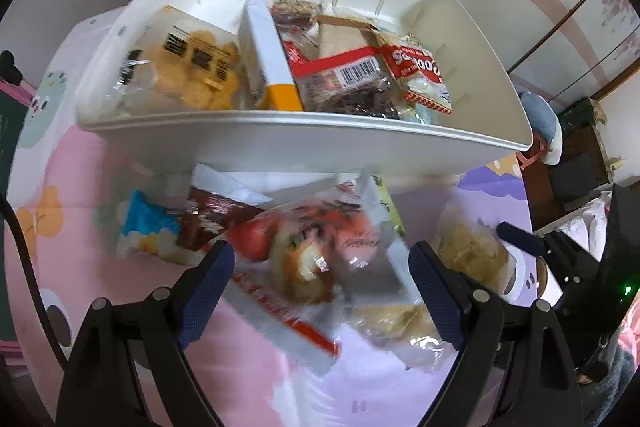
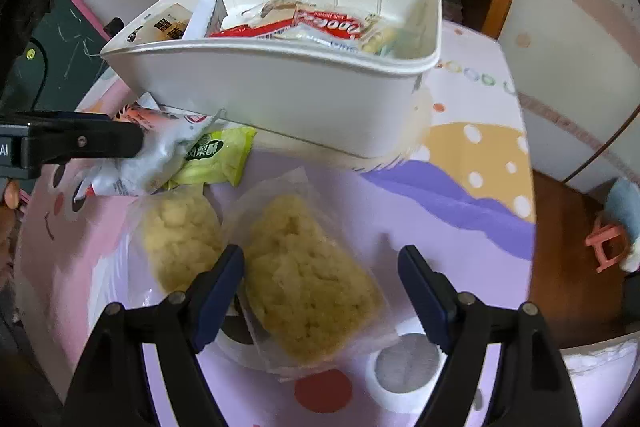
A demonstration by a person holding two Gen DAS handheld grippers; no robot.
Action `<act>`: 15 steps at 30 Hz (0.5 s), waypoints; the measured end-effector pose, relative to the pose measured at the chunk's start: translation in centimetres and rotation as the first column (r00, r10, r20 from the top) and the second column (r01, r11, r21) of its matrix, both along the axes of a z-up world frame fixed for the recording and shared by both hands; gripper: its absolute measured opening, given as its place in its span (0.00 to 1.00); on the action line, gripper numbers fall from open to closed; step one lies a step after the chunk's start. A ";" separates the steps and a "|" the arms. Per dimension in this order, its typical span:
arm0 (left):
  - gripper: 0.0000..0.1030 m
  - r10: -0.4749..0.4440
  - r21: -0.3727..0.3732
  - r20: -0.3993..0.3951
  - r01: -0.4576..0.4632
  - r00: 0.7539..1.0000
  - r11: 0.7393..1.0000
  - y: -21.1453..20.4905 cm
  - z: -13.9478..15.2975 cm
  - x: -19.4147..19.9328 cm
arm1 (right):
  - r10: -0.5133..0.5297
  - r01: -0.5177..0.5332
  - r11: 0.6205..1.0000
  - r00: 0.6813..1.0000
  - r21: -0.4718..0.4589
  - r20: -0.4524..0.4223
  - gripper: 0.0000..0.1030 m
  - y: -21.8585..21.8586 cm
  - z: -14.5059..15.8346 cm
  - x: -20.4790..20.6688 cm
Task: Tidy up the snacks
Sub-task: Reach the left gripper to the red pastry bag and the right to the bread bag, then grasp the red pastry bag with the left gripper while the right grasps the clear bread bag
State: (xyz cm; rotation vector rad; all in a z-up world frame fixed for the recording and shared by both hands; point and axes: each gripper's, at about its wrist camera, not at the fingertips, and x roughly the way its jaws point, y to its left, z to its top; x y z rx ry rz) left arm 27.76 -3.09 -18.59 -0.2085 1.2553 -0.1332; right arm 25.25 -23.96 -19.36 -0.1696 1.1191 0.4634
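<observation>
One white bin point(image 2: 280, 99); two clear bags of yellow crumbly snack point(image 2: 308, 279) point(image 2: 180, 239); one green packet point(image 2: 218, 157) on table

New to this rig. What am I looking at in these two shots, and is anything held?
No robot arm: a person carries one pair of tongs in each hand, with a fisheye camera on each looking along its fingers. The left view shows the left tongs open over a red-printed snack bag. The right view shows the right tongs open over a clear bag of yellow crumbly snack, a second one beside it. Behind stands a white bin already holding snacks, on a pastel cartoon tablecloth. Nothing is held.
</observation>
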 end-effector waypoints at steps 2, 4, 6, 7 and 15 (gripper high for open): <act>0.86 -0.002 0.002 -0.018 0.002 1.000 1.000 -0.6 -0.7 0.3 | 0.003 -0.003 1.000 1.000 0.008 -0.014 0.77 0.1 -0.4 0.0; 0.86 -0.004 0.014 -0.015 0.004 1.000 1.000 -1.0 -1.0 0.3 | 0.006 -0.005 1.000 1.000 0.010 -0.025 0.77 0.3 -0.8 -0.1; 0.86 -0.001 0.024 -0.011 0.001 1.000 1.000 -1.1 -1.1 0.3 | 0.013 -0.012 1.000 0.999 0.005 -0.030 0.77 0.5 -1.1 -0.5; 0.86 0.003 0.023 -0.012 -0.003 1.000 1.000 -1.0 -1.2 0.3 | 0.013 -0.013 1.000 1.000 -0.011 -0.027 0.77 0.8 -1.3 -0.7; 0.92 0.045 0.001 0.002 -0.045 0.999 0.999 0.0 -2.4 -0.6 | -0.037 0.038 0.999 0.998 -0.037 0.046 0.64 2.0 -1.1 -4.1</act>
